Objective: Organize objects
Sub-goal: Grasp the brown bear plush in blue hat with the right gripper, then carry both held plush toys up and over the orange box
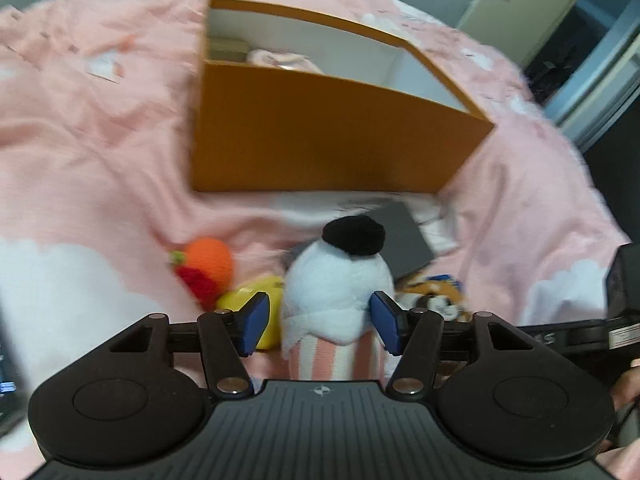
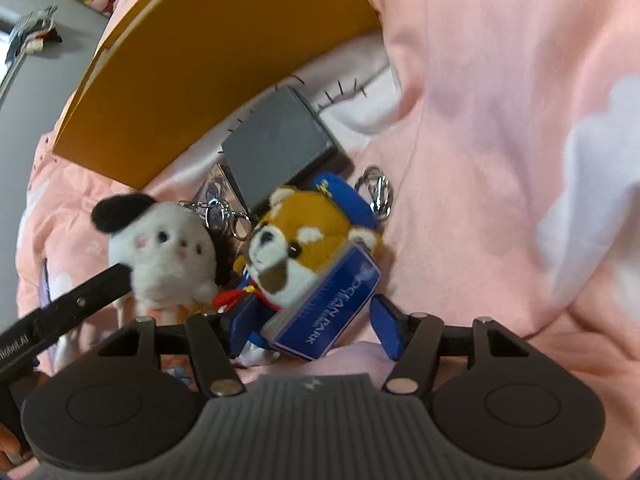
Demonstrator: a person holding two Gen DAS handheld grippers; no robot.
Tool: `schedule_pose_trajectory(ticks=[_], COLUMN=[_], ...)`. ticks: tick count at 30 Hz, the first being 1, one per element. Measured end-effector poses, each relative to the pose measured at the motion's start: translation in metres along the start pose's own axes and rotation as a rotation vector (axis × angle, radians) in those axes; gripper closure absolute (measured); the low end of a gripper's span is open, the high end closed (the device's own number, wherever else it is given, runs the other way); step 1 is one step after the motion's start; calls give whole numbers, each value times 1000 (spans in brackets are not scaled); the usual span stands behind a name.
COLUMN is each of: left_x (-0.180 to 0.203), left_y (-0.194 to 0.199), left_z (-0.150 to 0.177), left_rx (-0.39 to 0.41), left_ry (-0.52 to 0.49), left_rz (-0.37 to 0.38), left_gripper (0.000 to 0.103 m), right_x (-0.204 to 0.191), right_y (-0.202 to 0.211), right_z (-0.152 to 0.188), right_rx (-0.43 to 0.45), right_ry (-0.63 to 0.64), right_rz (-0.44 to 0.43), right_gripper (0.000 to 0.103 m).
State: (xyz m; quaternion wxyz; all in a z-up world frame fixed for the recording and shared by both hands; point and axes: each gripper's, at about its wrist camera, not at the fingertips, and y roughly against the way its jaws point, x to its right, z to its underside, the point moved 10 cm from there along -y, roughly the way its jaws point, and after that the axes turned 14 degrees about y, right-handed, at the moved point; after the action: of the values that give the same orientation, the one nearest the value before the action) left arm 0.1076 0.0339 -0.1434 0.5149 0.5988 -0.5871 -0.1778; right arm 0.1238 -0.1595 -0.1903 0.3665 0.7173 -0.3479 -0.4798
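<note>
My left fingers (image 1: 318, 326) stand wide on either side of the white plush (image 1: 338, 280); the blue pads look just clear of it, so nothing is held. My right fingers (image 2: 310, 330) are also spread, around the brown plush (image 2: 296, 248) and its blue tag (image 2: 332, 304), without pressing on either. Both toys lie on the pink bed (image 1: 100, 140), with the orange box (image 1: 320, 136) at twelve o'clock of the left fingers. Likely risks:
- closing on the tag alone, so the brown plush dangles and drops
- snagging the key rings (image 2: 378, 194) at one o'clock of the brown plush
- soft fur slipping, or dragging the yellow toy (image 1: 264, 308) at nine o'clock.
</note>
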Motion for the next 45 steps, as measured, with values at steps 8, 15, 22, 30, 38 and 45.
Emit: schedule_pose_trajectory(ticks=[8, 15, 22, 30, 38, 45], left_x=[-11, 12, -7, -21, -15, 4], left_y=[11, 8, 3, -22, -16, 7], left_z=[-4, 0, -6, -8, -2, -9], left_rx=[10, -8, 16, -77, -45, 32], left_ry=[3, -96, -73, 74, 71, 27], left_rz=[-25, -22, -146, -47, -19, 29], left_gripper=[45, 38, 38, 29, 44, 46], right_x=[-28, -25, -20, -19, -26, -36], right_y=[-4, -6, -4, -10, 0, 40], right_z=[-9, -13, -12, -15, -14, -26], right_rx=[59, 61, 69, 66, 88, 211], right_ry=[115, 124, 132, 140, 186, 296], right_rz=[-16, 6, 24, 34, 50, 131], right_gripper=[47, 44, 45, 44, 55, 56])
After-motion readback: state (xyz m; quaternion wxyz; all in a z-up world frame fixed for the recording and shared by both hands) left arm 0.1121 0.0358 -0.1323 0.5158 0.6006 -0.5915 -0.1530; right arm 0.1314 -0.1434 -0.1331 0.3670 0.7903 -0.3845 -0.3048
